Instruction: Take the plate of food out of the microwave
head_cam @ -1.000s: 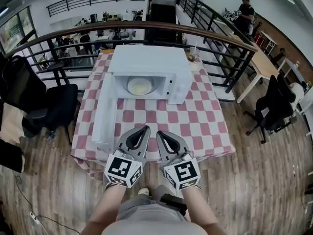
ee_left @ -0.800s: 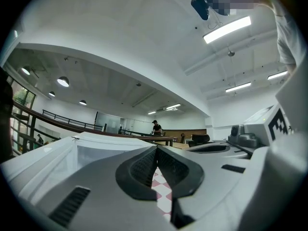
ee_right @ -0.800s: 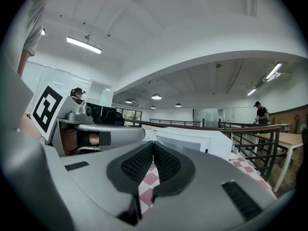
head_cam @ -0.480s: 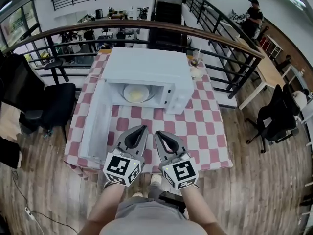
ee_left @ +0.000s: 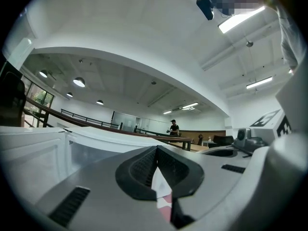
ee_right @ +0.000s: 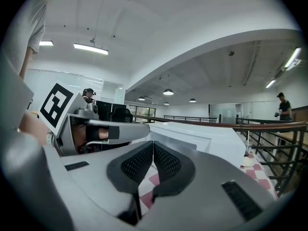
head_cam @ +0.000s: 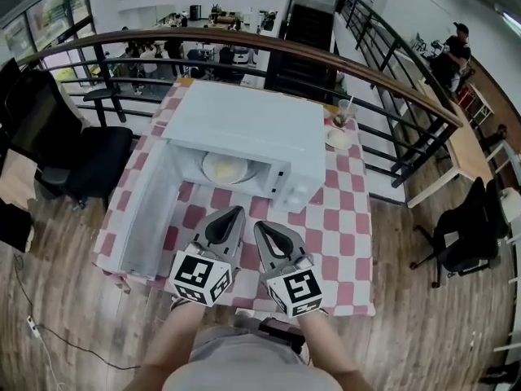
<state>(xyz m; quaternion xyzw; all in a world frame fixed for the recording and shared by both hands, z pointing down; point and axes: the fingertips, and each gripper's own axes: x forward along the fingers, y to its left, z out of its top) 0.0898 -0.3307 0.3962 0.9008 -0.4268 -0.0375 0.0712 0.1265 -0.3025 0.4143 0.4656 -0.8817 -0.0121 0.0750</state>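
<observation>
A white microwave stands on a red-and-white checked table, its door swung open to the left. Inside it lies a pale plate of food. My left gripper and right gripper hang side by side over the table's near part, both shut with nothing between their jaws, well short of the microwave's opening. In the left gripper view the closed jaws point level past the microwave's white body. The right gripper view shows its shut jaws and the microwave ahead.
A cup and saucer sit on the table at the microwave's right. A curved railing runs behind the table. A black chair stands to the left and another to the right. Wooden floor surrounds the table.
Both grippers have moved forward together towards the microwave, which now looks larger and nearer. Their jaws stay shut. The microwave door stands open throughout.
</observation>
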